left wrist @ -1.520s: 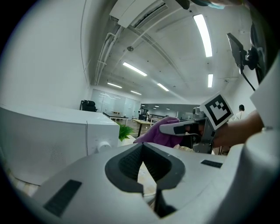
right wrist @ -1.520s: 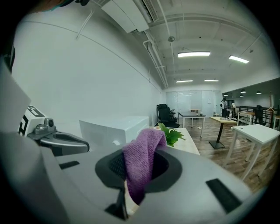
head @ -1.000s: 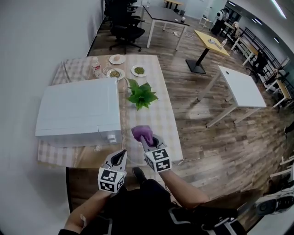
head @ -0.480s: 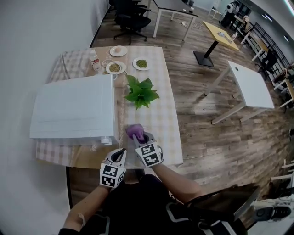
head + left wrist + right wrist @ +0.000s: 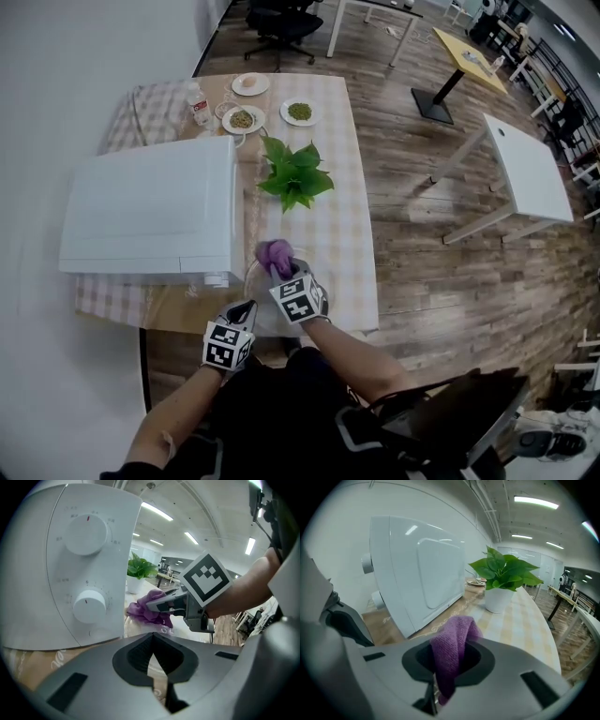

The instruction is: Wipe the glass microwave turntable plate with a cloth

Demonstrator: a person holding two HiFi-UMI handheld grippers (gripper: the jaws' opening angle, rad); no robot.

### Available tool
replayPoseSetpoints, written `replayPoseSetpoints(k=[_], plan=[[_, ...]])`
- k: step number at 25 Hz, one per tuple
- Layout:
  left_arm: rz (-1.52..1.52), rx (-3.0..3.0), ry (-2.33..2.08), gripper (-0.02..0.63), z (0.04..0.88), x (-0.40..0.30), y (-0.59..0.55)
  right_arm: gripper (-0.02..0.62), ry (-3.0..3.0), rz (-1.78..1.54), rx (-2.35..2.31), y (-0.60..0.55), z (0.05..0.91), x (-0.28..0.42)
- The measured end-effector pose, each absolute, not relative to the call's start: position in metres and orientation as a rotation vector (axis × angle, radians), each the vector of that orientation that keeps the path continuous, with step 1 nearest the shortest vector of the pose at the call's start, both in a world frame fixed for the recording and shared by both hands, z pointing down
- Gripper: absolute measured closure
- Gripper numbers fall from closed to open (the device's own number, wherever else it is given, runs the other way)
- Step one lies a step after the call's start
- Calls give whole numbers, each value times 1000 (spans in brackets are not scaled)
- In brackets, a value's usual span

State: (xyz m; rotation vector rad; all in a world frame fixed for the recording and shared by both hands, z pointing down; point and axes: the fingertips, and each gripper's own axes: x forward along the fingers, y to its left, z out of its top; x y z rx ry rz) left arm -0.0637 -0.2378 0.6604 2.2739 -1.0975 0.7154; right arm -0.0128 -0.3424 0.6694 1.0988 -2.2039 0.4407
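The clear glass turntable plate [image 5: 255, 298] lies on the checked table in front of the microwave; its rim glints in the left gripper view [image 5: 162, 631]. My right gripper [image 5: 281, 268] is shut on a purple cloth [image 5: 274, 251], which is held down over the plate. That cloth [image 5: 452, 651] hangs bunched between the jaws in the right gripper view. My left gripper [image 5: 245, 313] is at the plate's near edge, and its jaws [image 5: 152, 670] look closed on the glass. From there the right gripper [image 5: 157, 603] and the cloth [image 5: 147, 610] show just ahead.
A white microwave [image 5: 150, 211] with two knobs [image 5: 89, 605] stands at the left, close to both grippers. Beyond the cloth is a potted green plant [image 5: 295, 178]. Small dishes [image 5: 244, 119] and a bottle [image 5: 200, 111] sit at the table's far end. The table's near edge [image 5: 309, 330] is beside the right gripper.
The right gripper has pushed the purple cloth a little farther from me across the plate. The left gripper has stayed at the plate's near edge. The head view has shifted.
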Motion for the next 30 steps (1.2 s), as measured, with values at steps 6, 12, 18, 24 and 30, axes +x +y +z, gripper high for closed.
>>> replayPoseSetpoints(k=[6,12,18,24,30], plan=[[786,2257,-1053,598,678,-65,-225,537,-2170,473,1102,-339,681,0],[813,2244,-1016,598,689,-61,-219,537,-2122,496,1148,-348,684,29],[830,2220,-972,598,699,-56,-206,534,-2091,497,1170,-347,687,48],[844,2223,-929,598,706,-50,-198,532,-2057,499,1196,-341,688,74],[824,2241,-904,598,707,-47,-194,531,-2017,519,1260,-334,687,104]])
